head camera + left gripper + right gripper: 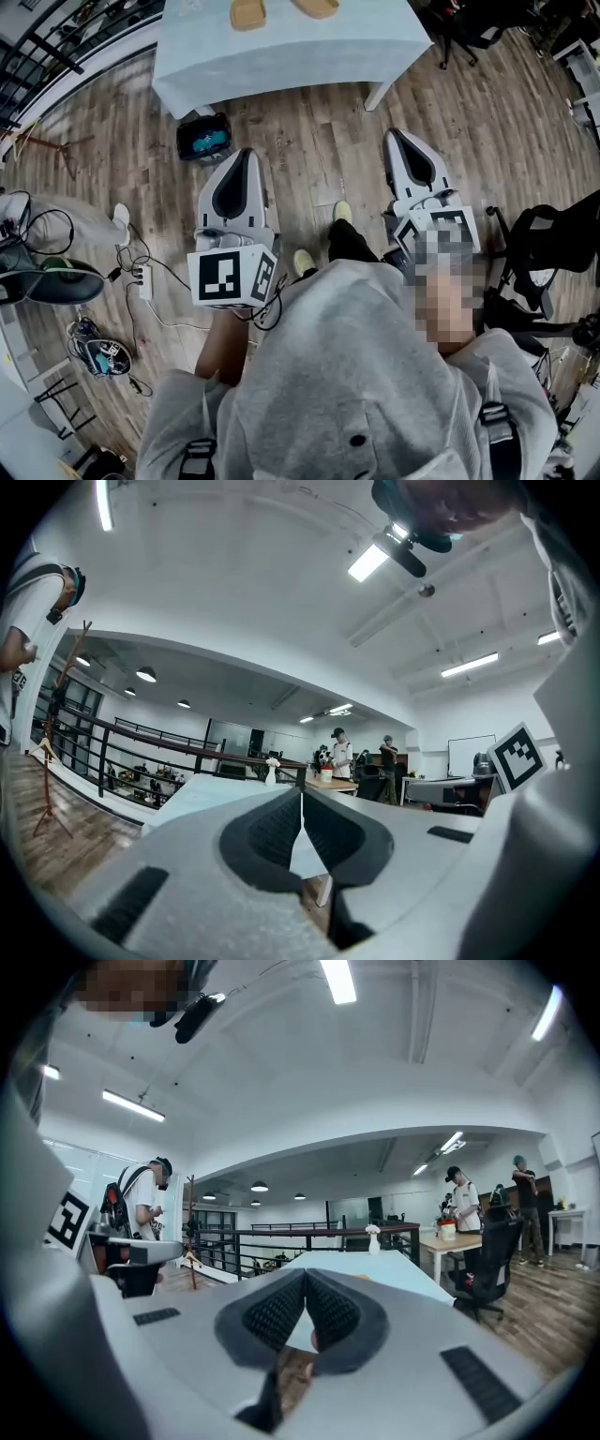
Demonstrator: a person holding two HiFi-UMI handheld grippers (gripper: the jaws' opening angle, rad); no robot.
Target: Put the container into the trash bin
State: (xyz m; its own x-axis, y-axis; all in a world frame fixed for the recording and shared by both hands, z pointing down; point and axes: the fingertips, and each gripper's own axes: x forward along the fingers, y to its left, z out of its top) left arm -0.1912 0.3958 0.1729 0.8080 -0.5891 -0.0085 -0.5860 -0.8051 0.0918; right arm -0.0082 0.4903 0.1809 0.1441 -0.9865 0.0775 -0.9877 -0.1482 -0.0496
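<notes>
The left claw [246,155] has its jaws pressed together with nothing between them. The right claw [394,136] is likewise closed and empty. Both point level toward 12 o'clock above a wood-plank floor [319,141]. At 11 o'clock from the left claw, a black trash bin [204,137] stands on the floor near the table's corner, with something teal inside. At 12 o'clock the table [281,56], draped in pale blue cloth, carries two tan containers [248,13], well apart from both claws. At 8 o'clock a power strip [144,279] and cables lie on the floor. Further out are a black railing [281,1233], ceiling strip lights [337,979] and people [461,1199] at a distant desk.
</notes>
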